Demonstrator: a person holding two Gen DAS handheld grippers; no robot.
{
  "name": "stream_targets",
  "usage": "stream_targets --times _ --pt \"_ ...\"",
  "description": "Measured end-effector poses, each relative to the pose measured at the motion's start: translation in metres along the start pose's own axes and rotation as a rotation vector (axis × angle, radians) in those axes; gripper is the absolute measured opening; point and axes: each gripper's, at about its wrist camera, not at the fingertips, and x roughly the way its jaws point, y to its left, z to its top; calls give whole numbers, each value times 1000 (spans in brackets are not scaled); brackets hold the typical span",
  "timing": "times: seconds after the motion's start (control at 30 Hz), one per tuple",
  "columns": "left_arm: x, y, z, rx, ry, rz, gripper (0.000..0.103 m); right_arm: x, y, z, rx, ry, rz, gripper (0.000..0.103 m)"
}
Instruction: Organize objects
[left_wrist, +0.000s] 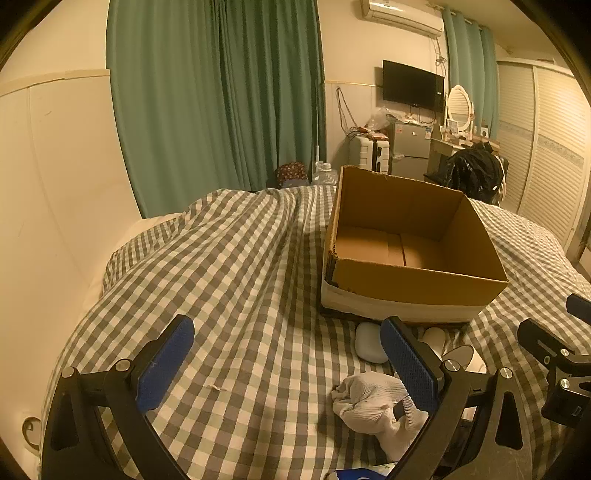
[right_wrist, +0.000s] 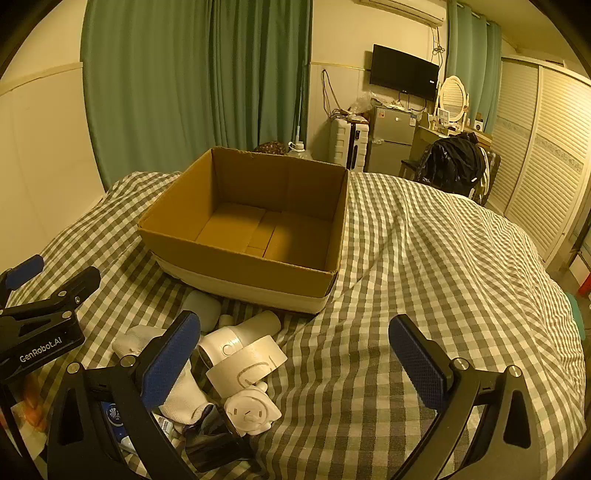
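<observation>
A cardboard box (right_wrist: 255, 221) sits open on the bed, resting on the grey-and-white checked bedspread (right_wrist: 424, 258), its inside bare down to the folded bottom flaps, with a pale band along the lower part of its near wall. Just in front of the box lies a small heap of things: a white rounded case (left_wrist: 370, 342) close to the box's near wall, a white cylindrical device (right_wrist: 240, 338) lying on its side, a roll of tape (right_wrist: 246, 364) propped against it, a small white figurine with a face (right_wrist: 252, 410) just in front of the roll, and a crumpled white sock (left_wrist: 373, 400) beside them. A dark glossy object lies at the near edge of the heap, too shadowed to identify. The left gripper (left_wrist: 288, 363) hovers low over the bedspread with its jaws spread wide and nothing between them; its right blue pad (left_wrist: 410, 363) stands in front of the sock and the white case. The right gripper (right_wrist: 295, 363) is likewise wide open and holds nothing, its left pad over the sock while the tape roll and figurine show in the gap between the fingers. Behind the bed hang green curtains (right_wrist: 192, 81), and farther back are a wall-mounted television (right_wrist: 404, 72), a small grey fridge (right_wrist: 391, 138), a white suitcase (right_wrist: 349, 142) and a chair draped with a black garment (right_wrist: 452, 166)
</observation>
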Motion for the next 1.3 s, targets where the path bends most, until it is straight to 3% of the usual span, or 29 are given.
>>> stream_targets --times 0.97,1.3 --pt "-25 15 -3 -48 -10 -1 103 -33 4 1 -16 -52 36 102" --pt "-29 12 -17 -30 23 18 103 -36 6 -7 -50 -24 36 102"
